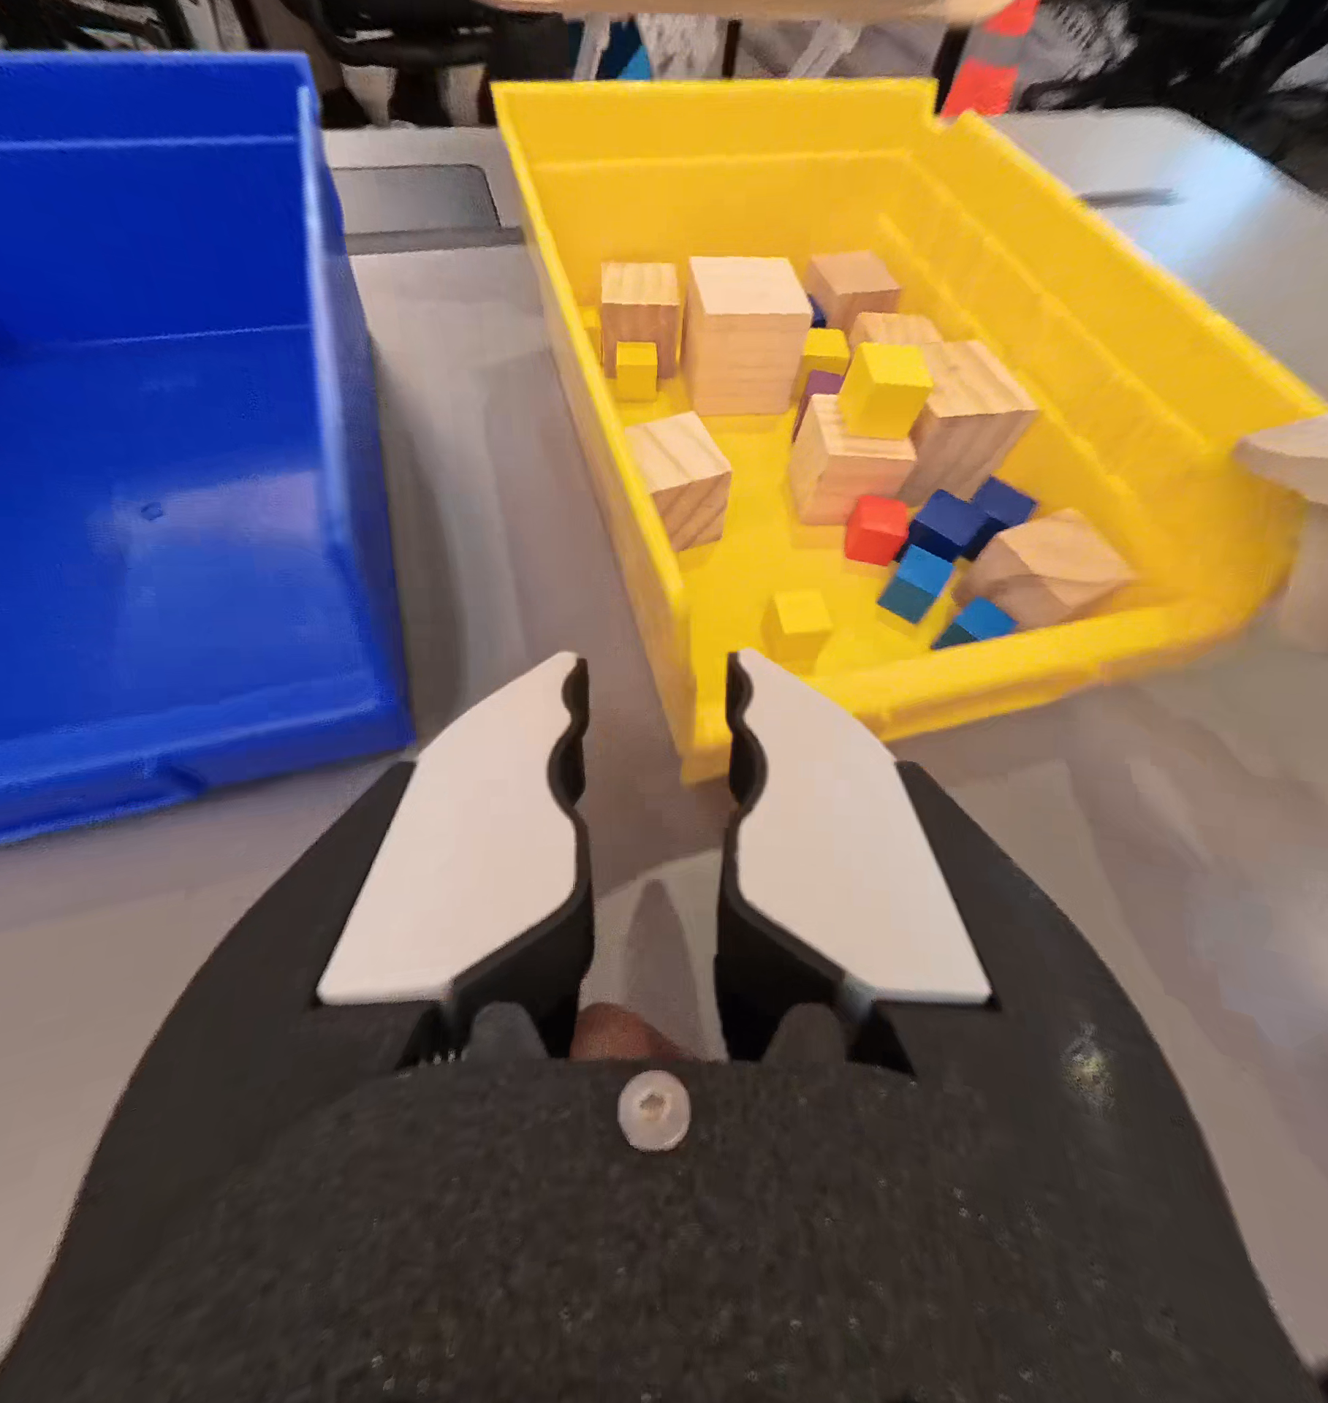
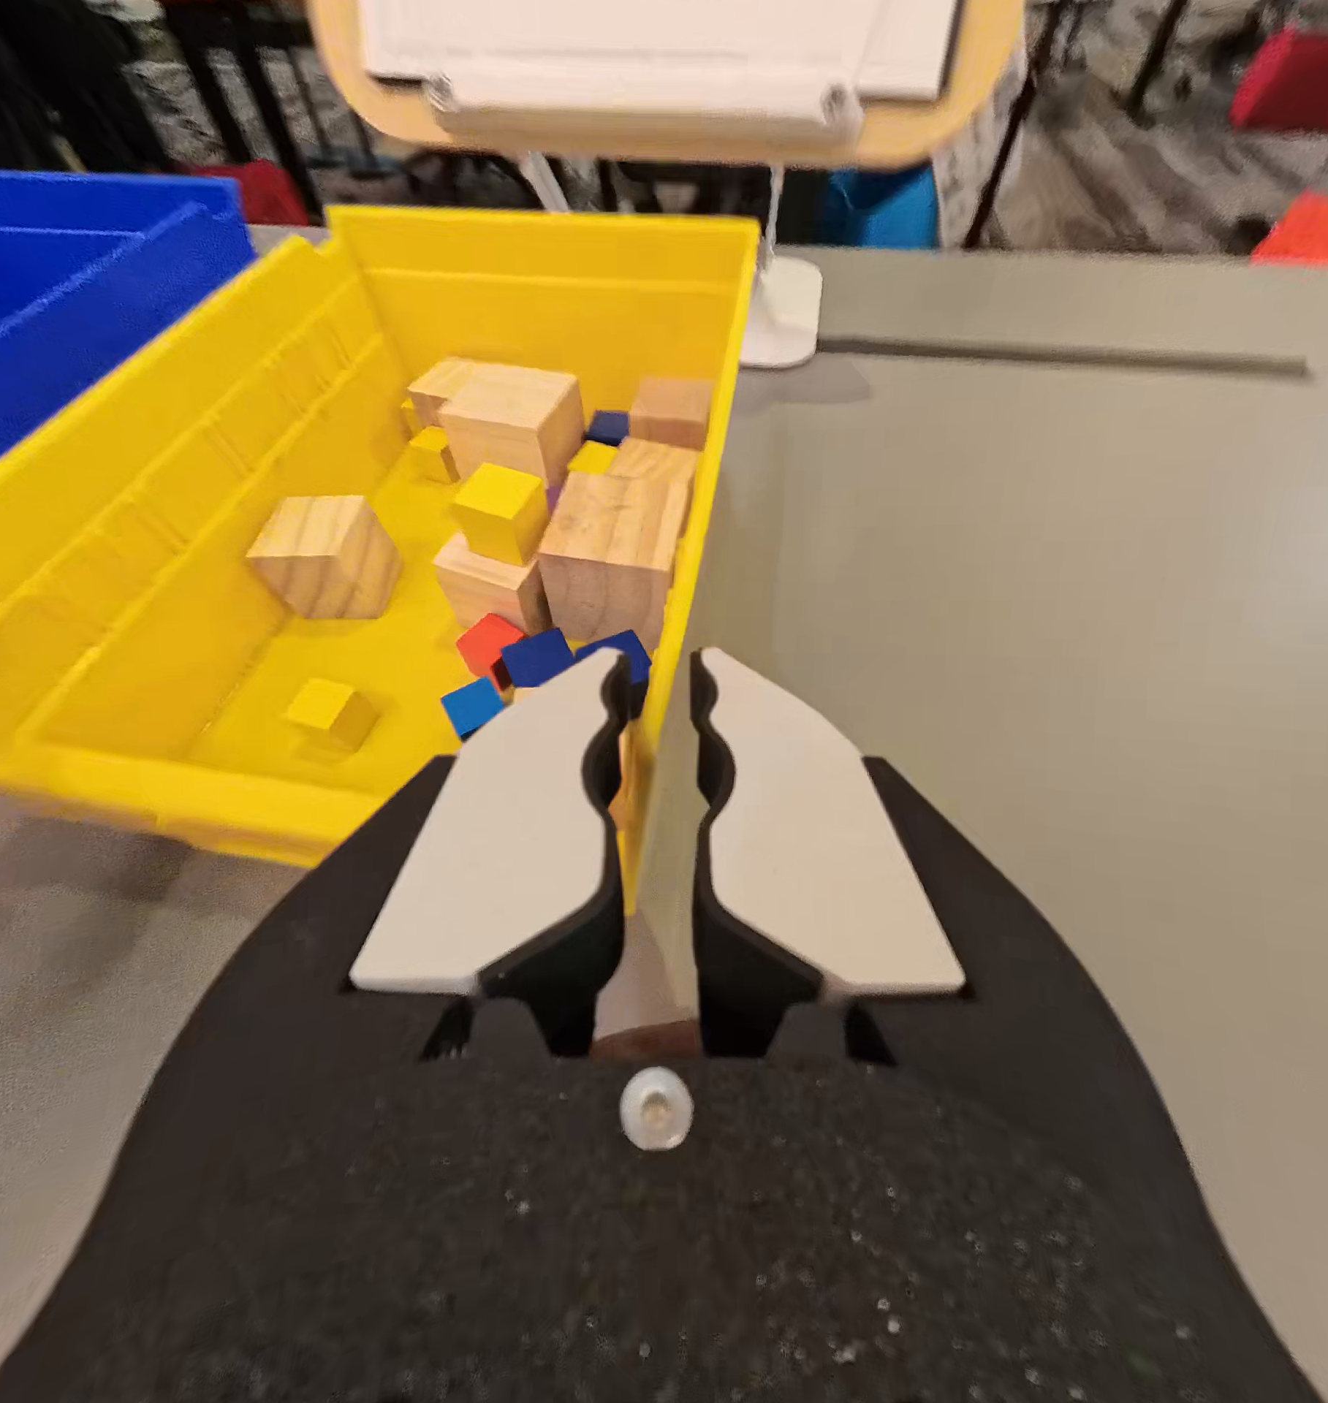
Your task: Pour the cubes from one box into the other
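A yellow box (image 1: pixel 721 174) holds several plain wooden cubes (image 1: pixel 744 334) and small yellow, blue and red cubes (image 1: pixel 877 529). An empty blue box (image 1: pixel 152 493) stands to its left, with a strip of table between them. My left gripper (image 1: pixel 654 664) is open, and the yellow box's near left corner sits between its fingertips. My right gripper (image 2: pixel 654 657) is closed down on the yellow box's (image 2: pixel 152 425) right wall, one finger inside and one outside. It also shows at the right edge of the left wrist view (image 1: pixel 1321 524). The blue box (image 2: pixel 76 304) lies beyond the yellow box in the right wrist view.
The boxes sit on a grey table (image 2: pixel 1063 607) with a dark groove (image 2: pixel 1063 355) across it. A white stand base (image 2: pixel 782 319) sits behind the yellow box, with a pale board (image 2: pixel 660 76) overhead. Clutter and red objects (image 2: pixel 1298 83) lie beyond the table.
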`<action>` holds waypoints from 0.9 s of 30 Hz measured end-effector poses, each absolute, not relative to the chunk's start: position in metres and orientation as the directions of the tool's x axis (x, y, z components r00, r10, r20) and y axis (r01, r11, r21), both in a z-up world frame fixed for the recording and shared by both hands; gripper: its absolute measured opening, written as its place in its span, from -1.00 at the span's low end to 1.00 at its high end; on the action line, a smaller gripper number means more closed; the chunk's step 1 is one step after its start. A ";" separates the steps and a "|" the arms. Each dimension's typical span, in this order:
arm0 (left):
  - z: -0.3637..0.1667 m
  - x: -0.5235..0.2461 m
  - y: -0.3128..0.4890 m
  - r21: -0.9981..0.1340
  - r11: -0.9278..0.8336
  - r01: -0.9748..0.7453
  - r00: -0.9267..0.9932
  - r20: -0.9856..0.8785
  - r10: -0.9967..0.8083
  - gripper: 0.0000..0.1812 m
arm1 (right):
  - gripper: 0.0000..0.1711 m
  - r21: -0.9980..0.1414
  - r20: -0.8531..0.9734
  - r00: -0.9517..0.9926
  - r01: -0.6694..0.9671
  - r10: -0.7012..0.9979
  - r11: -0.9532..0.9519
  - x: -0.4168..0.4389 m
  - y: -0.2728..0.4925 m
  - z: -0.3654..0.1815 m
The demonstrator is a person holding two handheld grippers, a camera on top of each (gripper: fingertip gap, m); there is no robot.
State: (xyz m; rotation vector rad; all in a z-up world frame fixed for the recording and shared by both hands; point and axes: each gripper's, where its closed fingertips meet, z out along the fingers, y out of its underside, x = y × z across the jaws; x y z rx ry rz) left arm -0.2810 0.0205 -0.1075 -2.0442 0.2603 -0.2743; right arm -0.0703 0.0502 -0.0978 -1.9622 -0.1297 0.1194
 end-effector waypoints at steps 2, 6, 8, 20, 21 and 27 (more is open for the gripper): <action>-0.095 -0.311 -0.004 -0.893 -0.449 -0.029 0.944 0.124 -0.306 -0.60 | -0.79 -0.946 0.004 0.969 0.084 0.249 -0.313 -0.074 0.033 -0.081; -0.112 -0.441 -0.043 -0.871 -0.487 -0.061 0.997 -0.027 -0.077 -0.57 | -0.78 -0.962 -0.041 0.903 0.079 0.428 -0.260 -0.094 0.002 -0.076; -0.121 -0.496 -0.052 -0.870 -0.493 -0.005 1.000 -0.018 0.022 -0.57 | -0.77 -0.959 -0.107 0.860 0.043 0.498 -0.279 -0.111 -0.012 -0.076; -0.126 -0.547 0.098 -0.838 -0.530 0.129 0.992 0.116 0.056 -0.78 | -0.76 -0.922 -0.287 0.614 0.030 0.735 -0.386 -0.239 -0.082 -0.086; -0.127 -0.545 0.101 -0.838 -0.527 0.139 0.990 0.135 0.047 -0.96 | -0.76 -0.920 -0.284 0.612 0.044 0.739 -0.390 -0.242 -0.085 -0.088; -0.128 -0.542 0.046 -0.852 -0.513 0.102 0.993 0.060 0.098 -0.96 | -0.77 -0.916 -0.208 0.625 0.146 0.752 -0.374 -0.270 -0.085 -0.102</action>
